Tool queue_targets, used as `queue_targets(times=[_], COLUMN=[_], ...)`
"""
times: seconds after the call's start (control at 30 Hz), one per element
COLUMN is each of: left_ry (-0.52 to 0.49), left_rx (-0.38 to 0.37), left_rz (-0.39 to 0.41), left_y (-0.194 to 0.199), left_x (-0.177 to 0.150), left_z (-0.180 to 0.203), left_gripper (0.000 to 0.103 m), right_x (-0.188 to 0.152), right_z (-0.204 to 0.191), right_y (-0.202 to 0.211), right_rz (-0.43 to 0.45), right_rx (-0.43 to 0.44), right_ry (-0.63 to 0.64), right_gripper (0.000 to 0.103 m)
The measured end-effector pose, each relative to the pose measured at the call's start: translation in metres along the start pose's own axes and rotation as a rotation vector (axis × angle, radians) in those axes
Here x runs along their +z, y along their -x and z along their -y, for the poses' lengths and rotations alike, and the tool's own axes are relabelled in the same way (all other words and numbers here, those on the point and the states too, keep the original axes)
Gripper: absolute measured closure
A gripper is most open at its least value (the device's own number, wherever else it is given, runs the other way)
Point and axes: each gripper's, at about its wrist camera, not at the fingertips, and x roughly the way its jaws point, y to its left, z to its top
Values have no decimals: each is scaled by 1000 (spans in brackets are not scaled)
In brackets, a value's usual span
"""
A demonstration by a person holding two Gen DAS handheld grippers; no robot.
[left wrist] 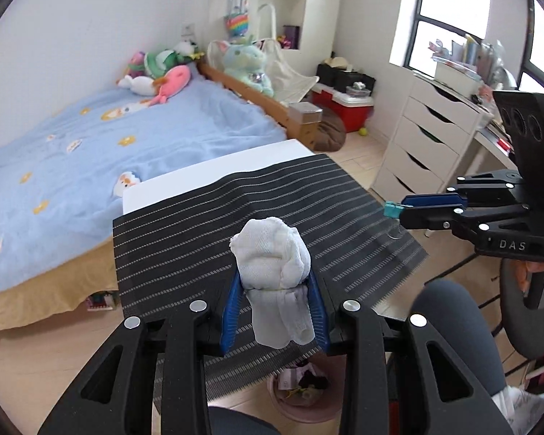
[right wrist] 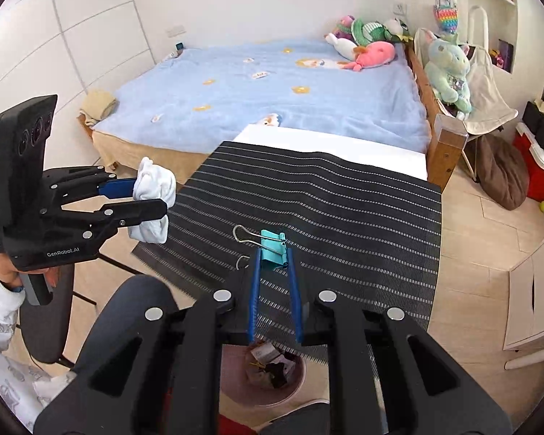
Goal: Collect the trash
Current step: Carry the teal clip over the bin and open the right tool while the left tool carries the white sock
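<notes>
A crumpled white tissue wad was gripped between the blue fingers of the left claw, the jaws partly closed and pressed against its sides. The wad was held clear of the black striped mat that covered the white tabletop. In the right wrist view, the same wad was seen at the left edge, past the mat's corner.

A teal binder clip was pinched at the tips of the right claw, whose jaws were almost fully closed on it. The clip's wire handles stuck out to the left, above the mat. In the left wrist view, only the teal end of the clip was visible at the tip of the right claw.

A pink bin, already holding scraps, stood on the floor beneath the near edge of the tabletop, and was partly hidden by the claw bodies in both views. A bed with a blue blanket lay behind the tabletop.
</notes>
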Motion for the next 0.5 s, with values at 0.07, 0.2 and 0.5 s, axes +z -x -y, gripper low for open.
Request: queue_targets(times=[0.07,0.2,0.5], left_ry=[-13,-11,-20], left_rx=[-4,-27,-75], left_rz=[11,22,1], left_y=[9,22,34], left_x=[-7,-19,-54], left_z=[8,16,36], left_gripper=[70,70,70], right_x=[-8,-25,-67], right_z=[-5,-15,-42], right_y=[8,23,25], right_rz=[6,16,-42], right_rx=[5,14,52], right_ry=[3,2,21], right_gripper=[89,89,89])
